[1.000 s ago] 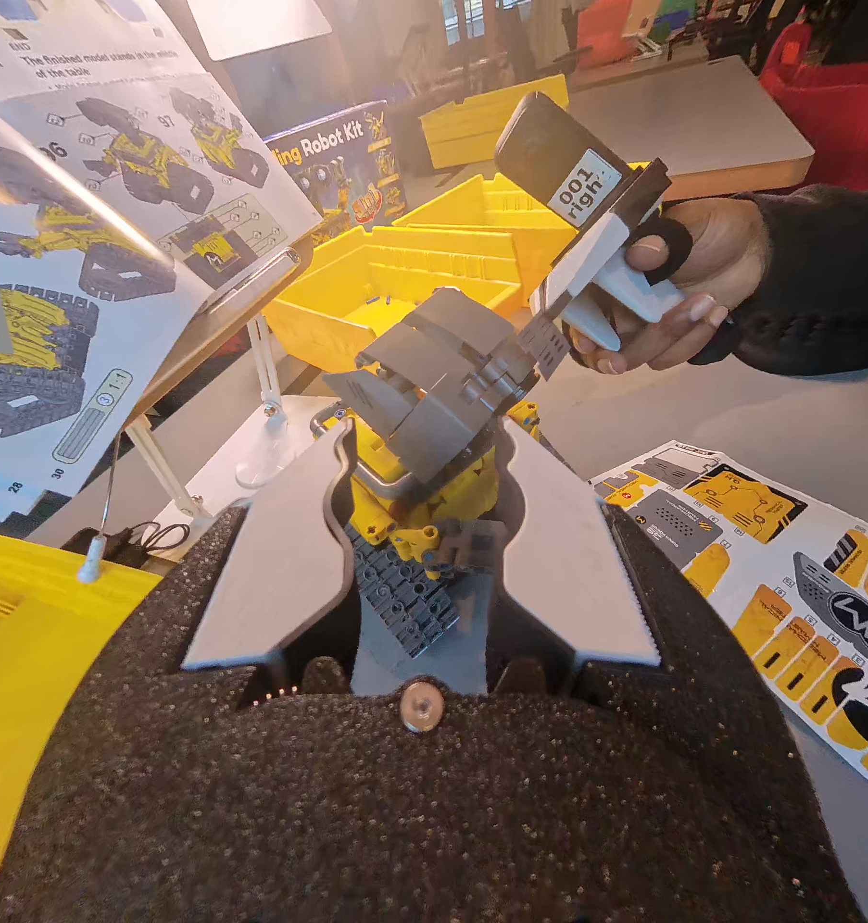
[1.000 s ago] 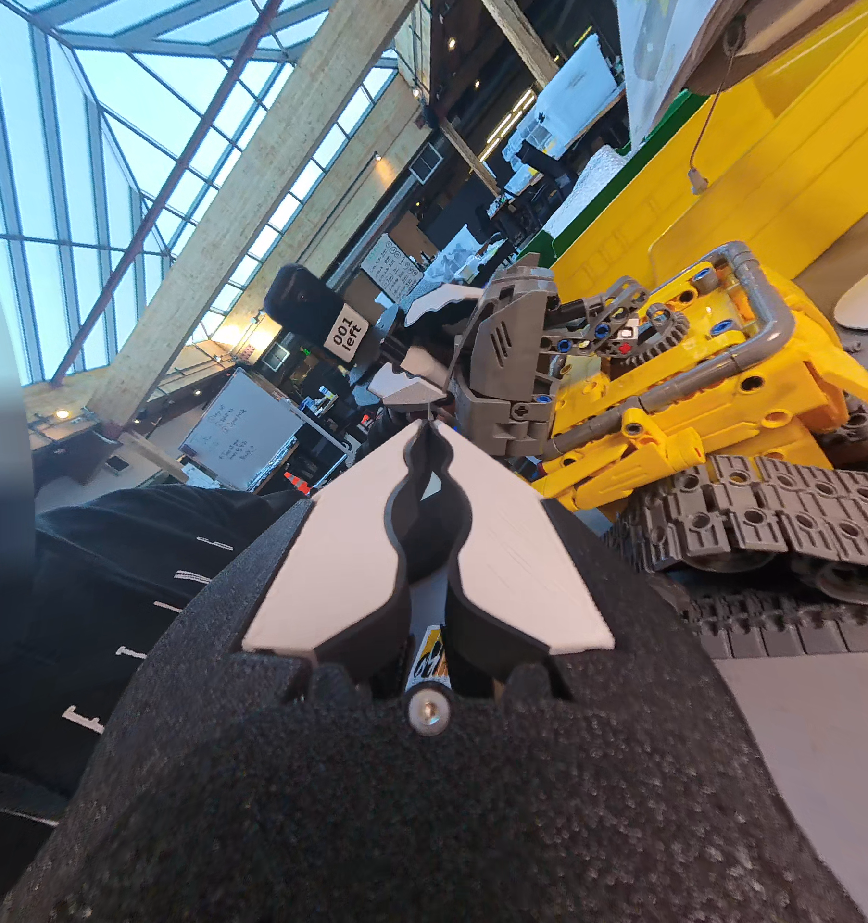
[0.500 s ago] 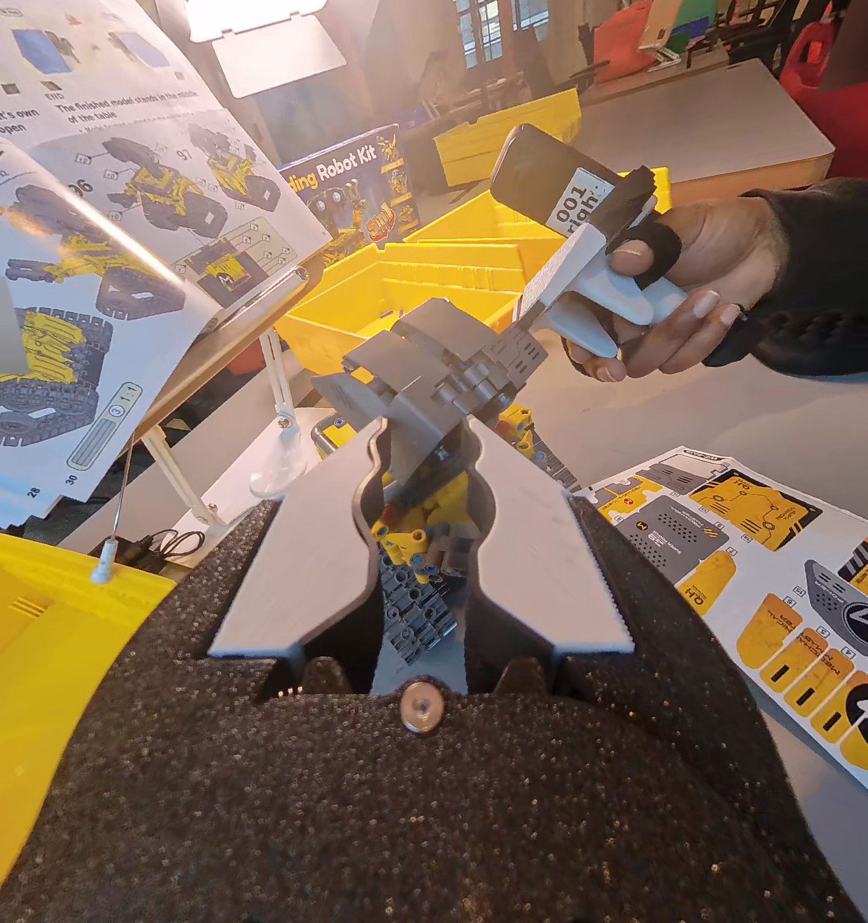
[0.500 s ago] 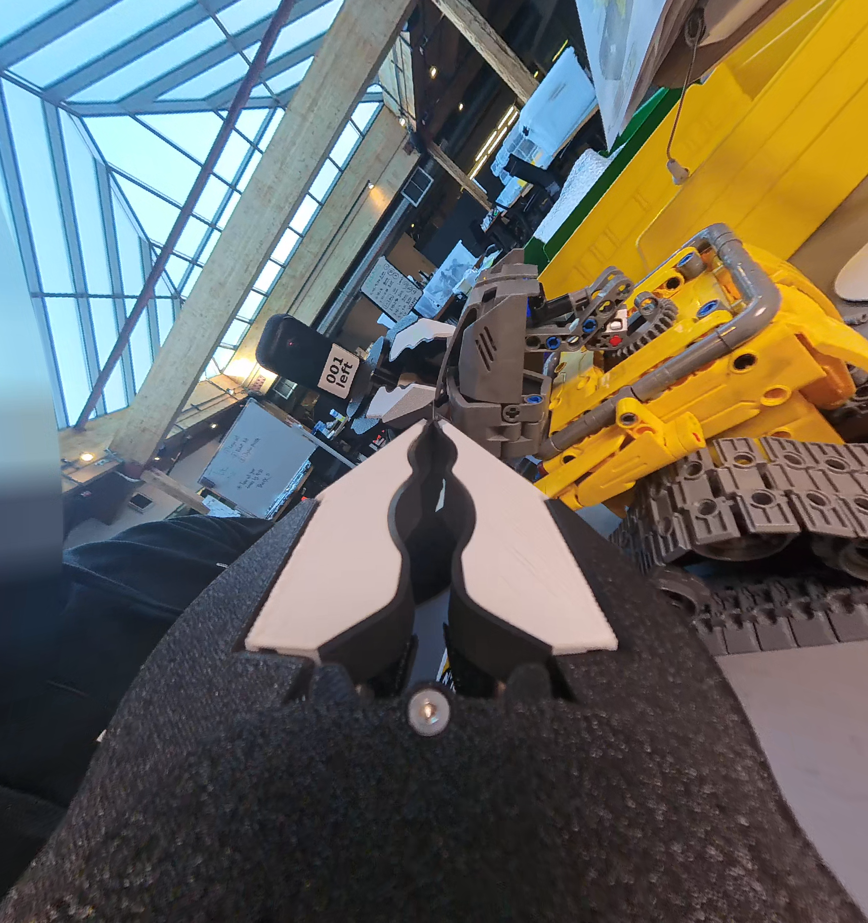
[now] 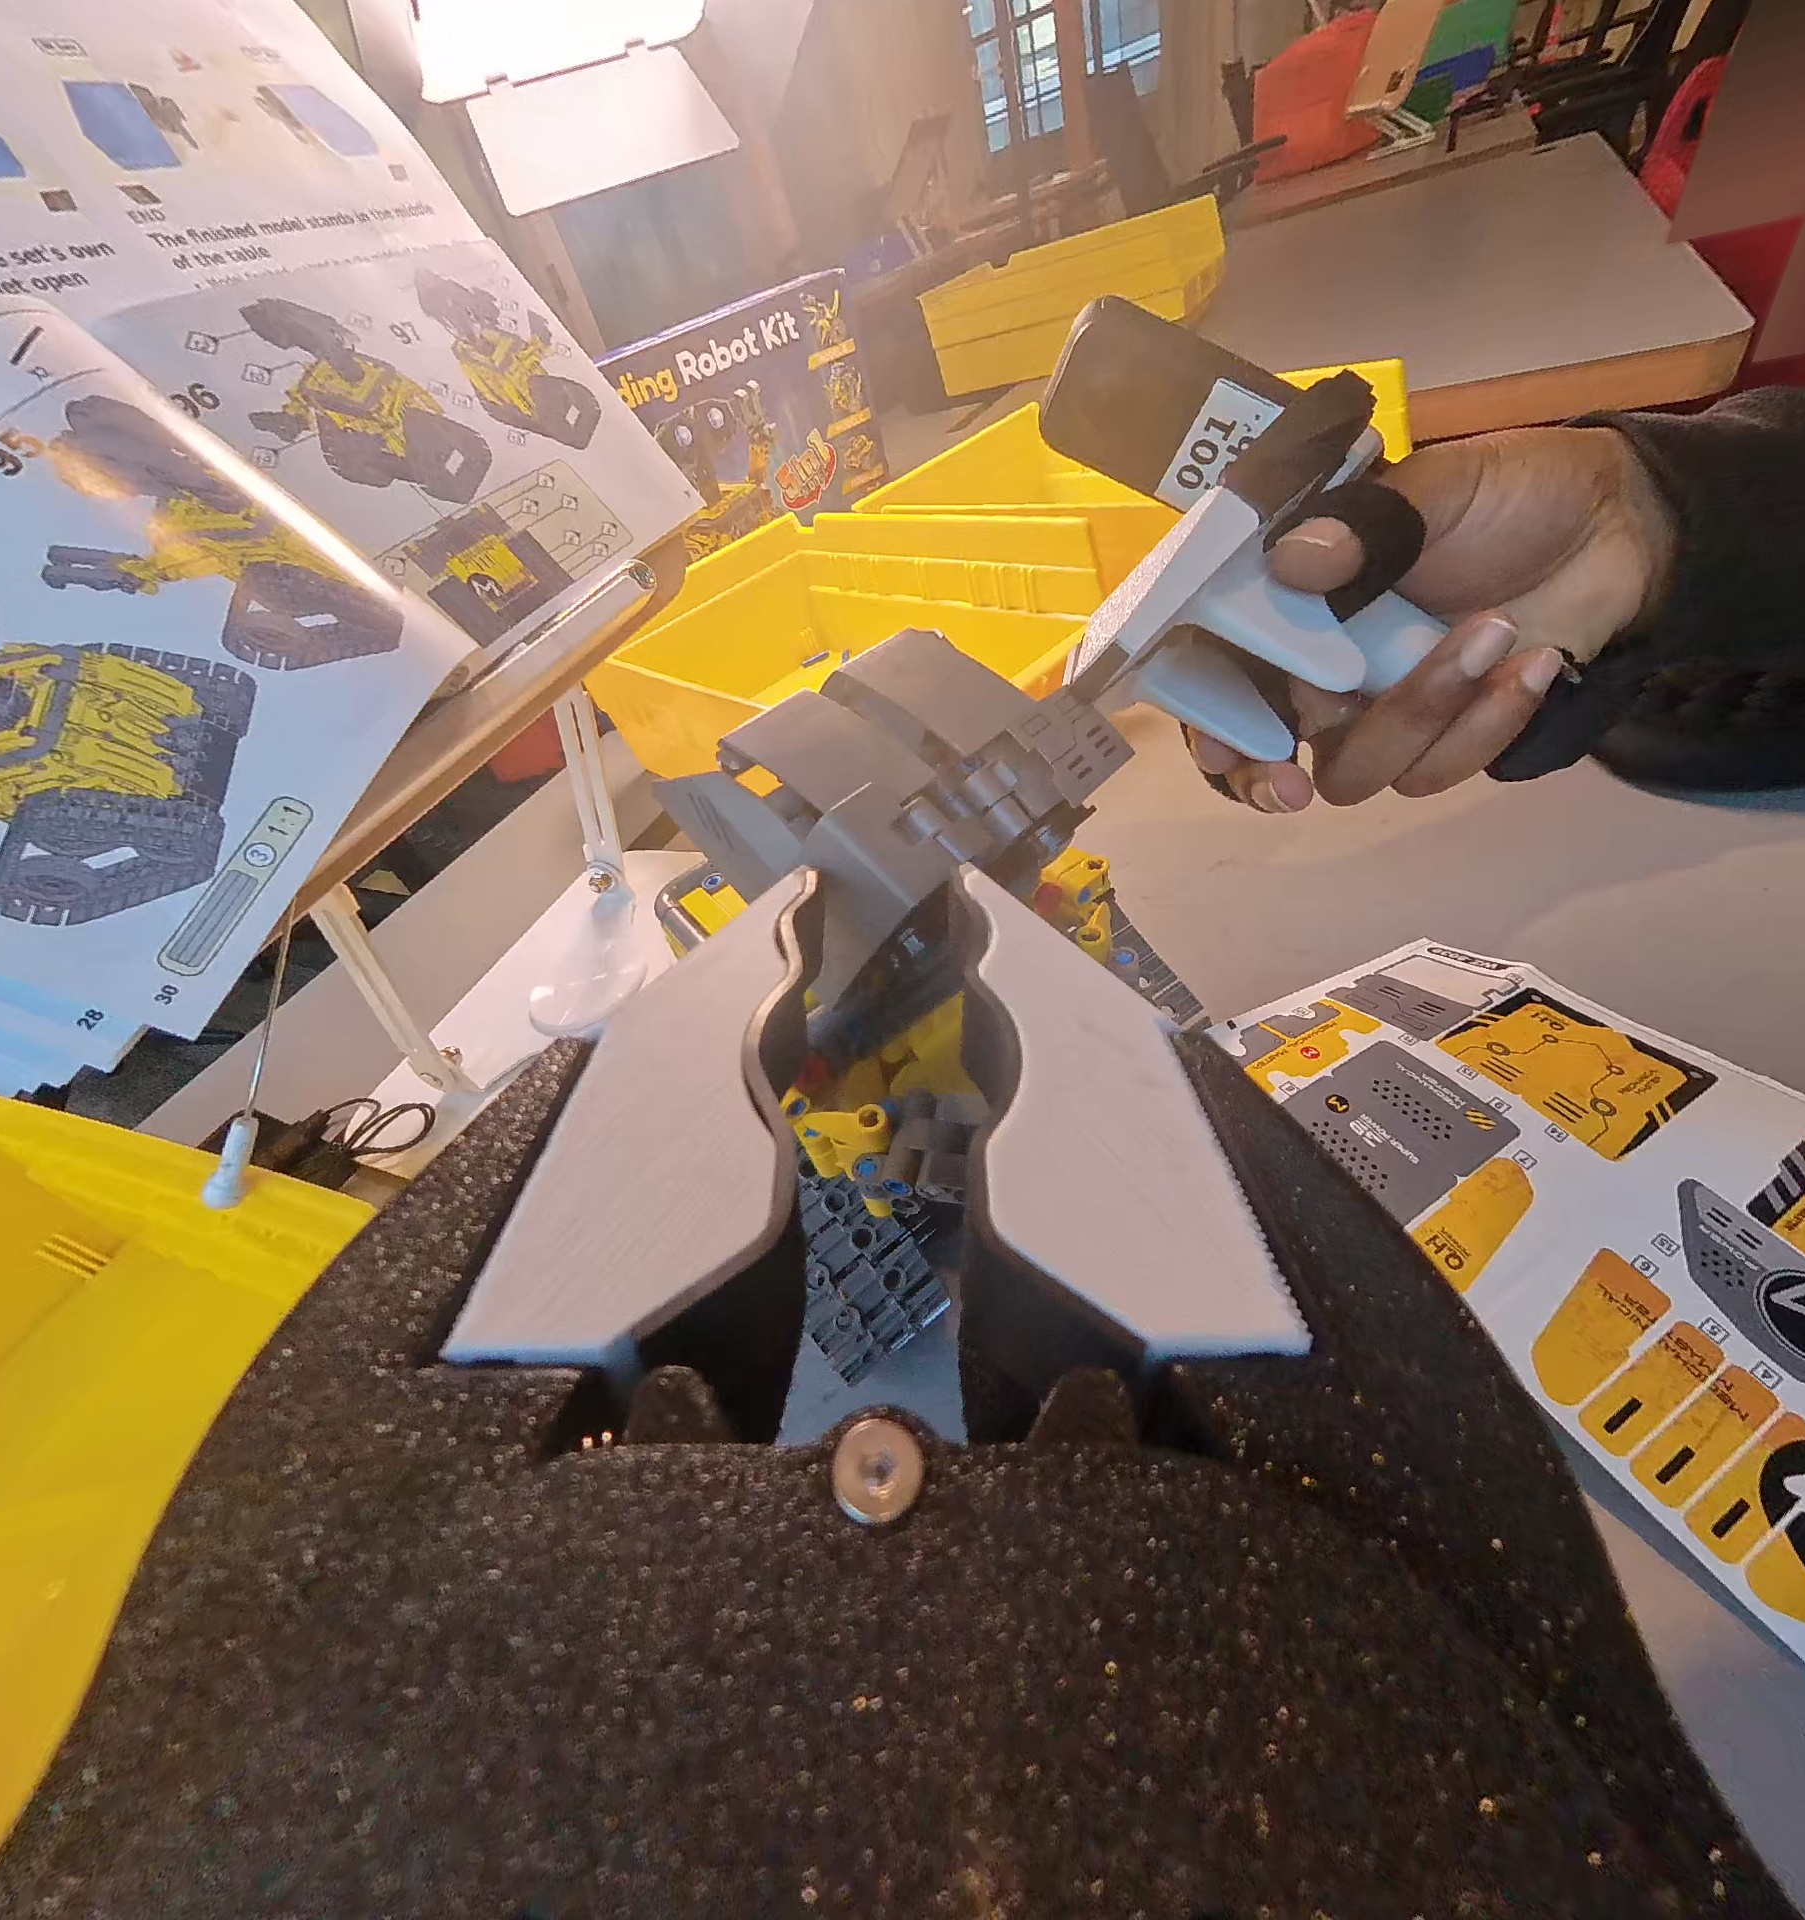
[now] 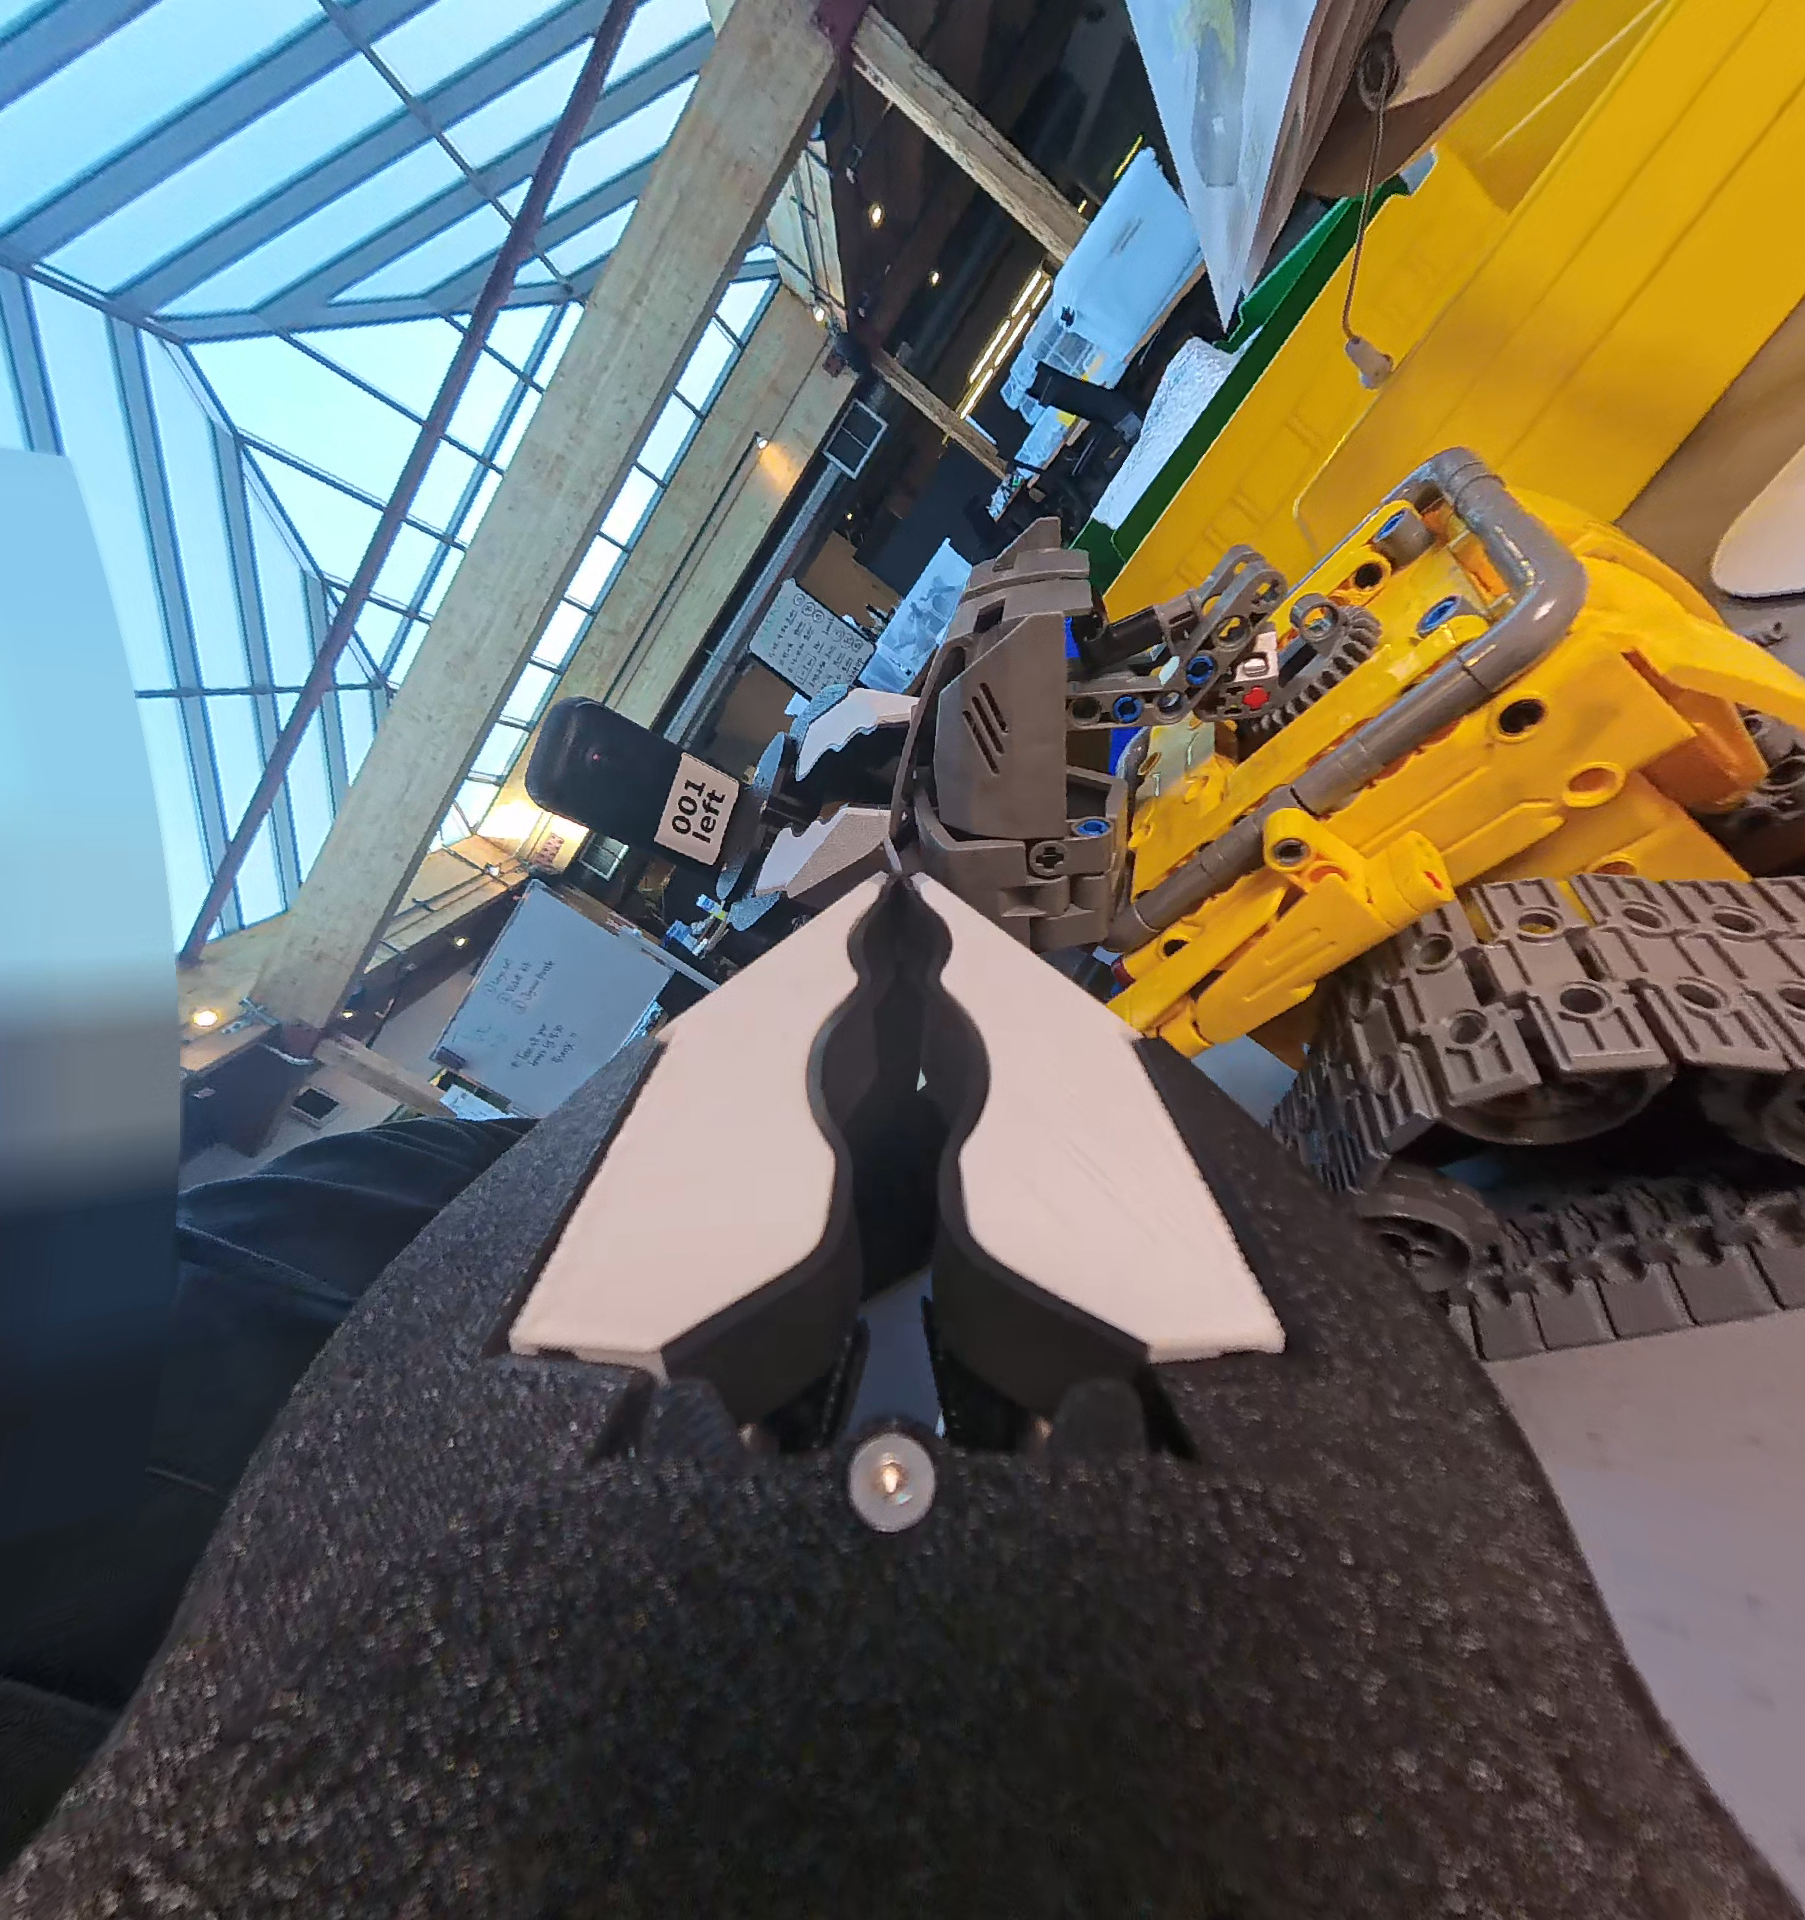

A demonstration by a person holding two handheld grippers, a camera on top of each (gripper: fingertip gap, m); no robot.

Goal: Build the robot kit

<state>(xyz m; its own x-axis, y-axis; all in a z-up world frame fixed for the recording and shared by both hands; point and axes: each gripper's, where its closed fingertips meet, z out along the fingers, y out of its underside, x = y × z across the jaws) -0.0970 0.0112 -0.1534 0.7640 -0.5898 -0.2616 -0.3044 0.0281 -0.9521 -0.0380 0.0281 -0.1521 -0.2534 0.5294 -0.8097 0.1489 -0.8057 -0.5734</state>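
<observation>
A yellow brick-built tracked vehicle (image 6: 1449, 769) stands on the grey table, with grey tracks (image 6: 1604, 997) and a raised grey bucket (image 6: 1012, 748). In the left wrist view the bucket (image 5: 898, 748) rises just beyond my left gripper (image 5: 882, 894), whose fingers are shut on its lower part. The vehicle's yellow body (image 5: 877, 1081) shows between the fingers. My right gripper (image 6: 903, 878) is shut, its tips touching the bucket's side edge. A thin pale sliver shows at the tips; I cannot tell what it is. The right gripper (image 5: 1085, 675) is held by a hand (image 5: 1500, 582). The left gripper (image 6: 882, 784) shows behind the bucket.
An open instruction booklet (image 5: 202, 571) sits on a white stand at the left. Yellow bins (image 5: 929, 592) and a kit box (image 5: 763, 405) stand behind the vehicle. A sticker sheet (image 5: 1552, 1195) lies on the table at the right. Another yellow bin (image 5: 98, 1351) is at the near left. The grippers' ends are close to 7 centimeters from one another.
My left gripper's fingers have closed in from wide open onto the grey bucket. My right gripper stayed shut and kept its tips at the bucket's edge as it shifted slightly.
</observation>
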